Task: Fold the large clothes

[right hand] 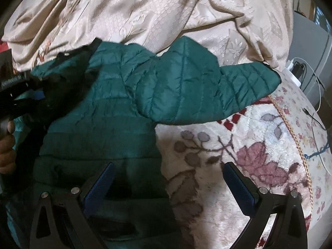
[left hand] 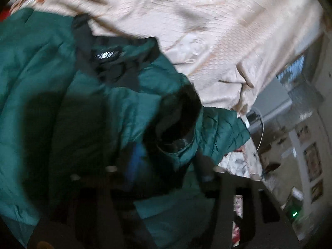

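Observation:
A dark green quilted jacket (right hand: pixel 128 103) lies on a bed; one sleeve (right hand: pixel 238 85) stretches out to the right. In the left wrist view the jacket (left hand: pixel 51 87) fills the left side, with its black collar label (left hand: pixel 108 55) and a dark sleeve opening (left hand: pixel 178 124). My left gripper (left hand: pixel 168 168) is blurred and in shadow, with green cloth lying between its fingers; it also shows at the left of the right wrist view (right hand: pixel 27 95). My right gripper (right hand: pixel 168 184) is open and empty, low over the jacket's right edge.
A cream bedspread (right hand: pixel 145 10) lies bunched behind the jacket. A floral fleece blanket (right hand: pixel 259 145) covers the bed on the right. Past the bed's right edge are a grey cabinet (right hand: pixel 309 47), cables (right hand: pixel 317 87) and a wall with pictures (left hand: pixel 311 161).

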Motion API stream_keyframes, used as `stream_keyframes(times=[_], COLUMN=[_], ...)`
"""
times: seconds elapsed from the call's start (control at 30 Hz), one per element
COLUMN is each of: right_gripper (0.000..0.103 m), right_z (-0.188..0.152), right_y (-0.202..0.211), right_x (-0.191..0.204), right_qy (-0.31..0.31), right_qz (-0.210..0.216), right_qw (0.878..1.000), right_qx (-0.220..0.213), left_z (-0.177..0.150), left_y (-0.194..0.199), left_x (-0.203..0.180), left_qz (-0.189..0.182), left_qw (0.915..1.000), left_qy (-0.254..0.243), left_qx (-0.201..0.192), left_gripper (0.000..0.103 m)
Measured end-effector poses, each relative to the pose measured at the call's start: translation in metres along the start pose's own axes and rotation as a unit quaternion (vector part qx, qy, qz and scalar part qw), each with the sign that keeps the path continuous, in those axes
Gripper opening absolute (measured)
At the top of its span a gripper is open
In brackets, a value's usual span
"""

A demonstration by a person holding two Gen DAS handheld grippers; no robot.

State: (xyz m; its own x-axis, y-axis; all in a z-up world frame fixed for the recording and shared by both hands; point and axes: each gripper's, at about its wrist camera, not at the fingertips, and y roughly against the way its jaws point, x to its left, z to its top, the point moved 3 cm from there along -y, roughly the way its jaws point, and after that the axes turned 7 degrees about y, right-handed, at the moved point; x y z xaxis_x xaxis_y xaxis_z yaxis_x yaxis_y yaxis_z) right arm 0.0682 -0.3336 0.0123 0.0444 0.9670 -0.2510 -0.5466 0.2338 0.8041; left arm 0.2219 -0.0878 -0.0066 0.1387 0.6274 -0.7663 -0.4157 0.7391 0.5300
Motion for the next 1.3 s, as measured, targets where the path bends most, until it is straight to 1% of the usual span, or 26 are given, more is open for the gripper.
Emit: stream_keyframes(times=[0.03,0.1,0.2,0.33,0.37,0.4,0.43,0.5,0.57,0.6,0.67,0.7,0.77,0.8,0.83,0.87,0.9,0.93,0.97,1.0,1.07,1.13,1.17,1.2,1.27,1.3], right_gripper=[0.103,0.103,0.103,0.103,0.103,0.103,0.103,0.103,0.103,0.101,0.098,0.093,0.081,0.066,0.042,0.025,0.014,0.013,0.012,0.011,0.011,0.011,0.011,0.011,0.011,0.011], right_z=[0.001,0.004,0.011,0.038,0.049,0.056,0.064,0.079,0.088,0.091,0.096,0.099,0.107,0.108,0.107,0.107,0.109,0.113,0.120,0.126,0.134,0.140,0.143,0.143,0.140,0.136], right_y=[-0.001,-0.004,-0.008,-0.011,-0.016,-0.021,-0.031,-0.055,-0.081,-0.091,-0.112,-0.116,-0.116,-0.118,-0.120,-0.120,-0.117,-0.113,-0.103,-0.096,-0.091,-0.089,-0.090,-0.094,-0.108,-0.116], right_x=[0.002,0.006,0.009,0.019,0.022,0.024,0.027,0.037,0.050,0.055,0.074,0.081,0.090,0.089,0.087,0.085,0.084,0.083,0.080,0.073,0.052,0.041,0.034,0.029,0.019,0.018], right_qy=[0.002,0.002,-0.007,-0.022,-0.034,-0.044,-0.062,-0.087,-0.094,-0.101,-0.109,-0.099,-0.082,-0.098,-0.116,-0.122,-0.118,-0.106,-0.084,-0.077,-0.082,-0.066,-0.052,-0.052,-0.070,-0.080], right_qz=[-0.003,-0.010,-0.006,0.031,0.062,0.085,0.125,0.191,0.218,0.241,0.324,0.342,0.349,0.362,0.376,0.381,0.378,0.358,0.319,0.293,0.254,0.216,0.188,0.181,0.191,0.219], right_qw=[1.000,1.000,1.000,0.998,0.996,0.994,0.989,0.977,0.972,0.965,0.939,0.933,0.933,0.927,0.919,0.917,0.918,0.928,0.944,0.952,0.962,0.972,0.978,0.980,0.978,0.972], right_qx=[0.000,0.000,-0.004,-0.041,-0.054,-0.055,-0.049,-0.031,0.000,0.013,0.049,0.055,0.034,0.027,0.019,0.013,0.003,-0.007,-0.028,-0.040,-0.056,-0.067,-0.073,-0.071,-0.053,-0.038], left_z=[0.000,0.002,0.007,0.024,0.029,0.035,0.040,0.052,0.062,0.066,0.073,0.075,0.076,0.077,0.078,0.079,0.079,0.079,0.079,0.077,0.074,0.071,0.070,0.069,0.071,0.072], left_y=[0.002,0.006,0.024,0.063,0.073,0.088,0.100,0.128,0.150,0.163,0.183,0.189,0.201,0.207,0.211,0.213,0.217,0.220,0.225,0.227,0.229,0.226,0.222,0.215,0.196,0.187], left_x=[0.003,0.004,0.011,0.030,0.034,0.040,0.044,0.054,0.065,0.074,0.094,0.102,0.120,0.127,0.134,0.140,0.146,0.149,0.154,0.157,0.160,0.159,0.159,0.156,0.147,0.142], left_qz=[-0.006,-0.006,0.004,0.027,0.041,0.064,0.081,0.127,0.178,0.209,0.252,0.265,0.281,0.283,0.284,0.290,0.302,0.315,0.327,0.333,0.342,0.335,0.332,0.331,0.305,0.296], left_qw=[0.9999,0.9997,0.9995,0.9951,0.9931,0.9896,0.9862,0.9755,0.9621,0.9520,0.9321,0.9259,0.9155,0.9129,0.9109,0.9072,0.9003,0.8929,0.8841,0.8797,0.8712,0.8711,0.8740,0.8794,0.9032,0.9112], left_qy=[0.009,0.020,0.032,0.073,0.081,0.088,0.091,0.095,0.093,0.097,0.120,0.129,0.151,0.162,0.170,0.178,0.183,0.186,0.193,0.197,0.207,0.211,0.209,0.201,0.176,0.163], left_qx=[0.006,0.013,-0.008,-0.061,-0.074,-0.094,-0.112,-0.152,-0.185,-0.202,-0.231,-0.237,-0.245,-0.246,-0.246,-0.248,-0.255,-0.263,-0.272,-0.276,-0.285,-0.291,-0.287,-0.277,-0.245,-0.236], left_gripper=[0.062,0.063,0.063,0.063,0.063,0.063,0.063,0.063,0.064,0.064,0.064,0.064,0.064,0.064,0.064,0.064,0.064,0.064,0.064,0.064,0.064,0.064,0.064,0.064,0.064,0.064])
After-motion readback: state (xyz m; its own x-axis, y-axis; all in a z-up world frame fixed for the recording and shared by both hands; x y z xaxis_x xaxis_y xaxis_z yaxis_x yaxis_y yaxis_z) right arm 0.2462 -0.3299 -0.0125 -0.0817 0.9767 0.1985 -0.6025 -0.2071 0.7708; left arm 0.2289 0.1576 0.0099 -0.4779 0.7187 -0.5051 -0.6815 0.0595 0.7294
